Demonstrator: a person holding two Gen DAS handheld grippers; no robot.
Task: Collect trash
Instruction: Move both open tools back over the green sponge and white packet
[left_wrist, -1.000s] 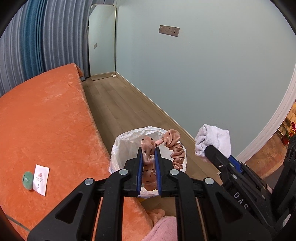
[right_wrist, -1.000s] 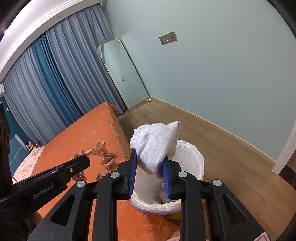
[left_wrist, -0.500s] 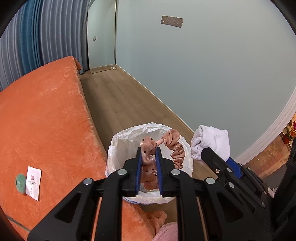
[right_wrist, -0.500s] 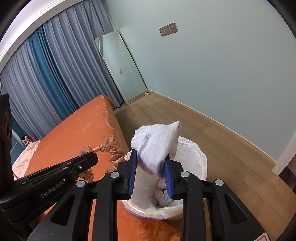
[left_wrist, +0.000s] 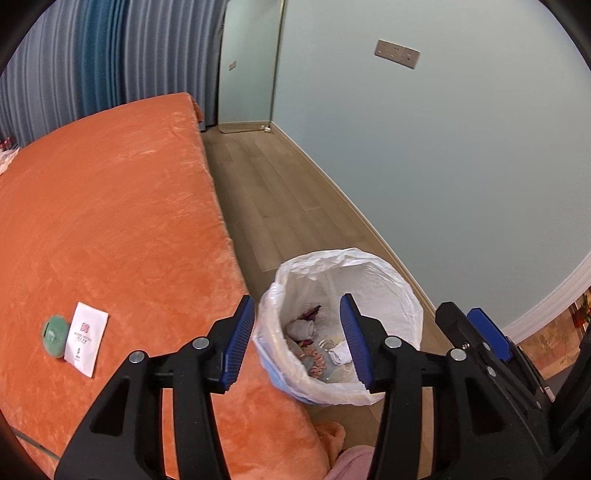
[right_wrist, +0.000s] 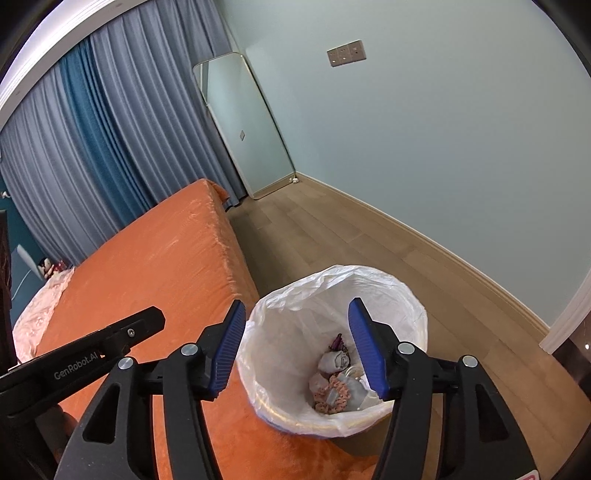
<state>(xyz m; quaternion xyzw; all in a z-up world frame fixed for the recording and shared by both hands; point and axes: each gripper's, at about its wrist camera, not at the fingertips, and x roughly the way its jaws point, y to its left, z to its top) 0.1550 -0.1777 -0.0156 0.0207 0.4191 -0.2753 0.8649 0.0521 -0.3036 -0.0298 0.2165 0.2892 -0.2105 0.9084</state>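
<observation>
A bin lined with a white bag (left_wrist: 369, 258) (right_wrist: 332, 273) stands on the wood floor against the bed's edge. My left gripper (left_wrist: 297, 297) hovers over it, its jaws opening with nothing between them. My right gripper (right_wrist: 297, 302) also hangs above the bin with its jaws opening and empty. Inside the bag lie a pink scrunchie (right_wrist: 332, 397) (left_wrist: 314, 360), a rolled white cloth (right_wrist: 334, 362) (left_wrist: 303, 328) and other scraps. The right gripper's fingers (left_wrist: 480, 332) show at the right of the left wrist view. A left finger (right_wrist: 110, 332) shows at the left of the right wrist view.
An orange bed cover (left_wrist: 110, 221) fills the left side, with a white paper packet (left_wrist: 86, 338) and a green round object (left_wrist: 55, 334) lying on it. A mirror (right_wrist: 243, 125) leans on the far wall beside blue-grey curtains (right_wrist: 92, 147). Pink fabric (left_wrist: 351, 465) shows at the bottom edge.
Both grippers opened and came down closer over the bin. The pink scrunchie left the left jaws and the white sock left the right jaws; both now lie in the bag.
</observation>
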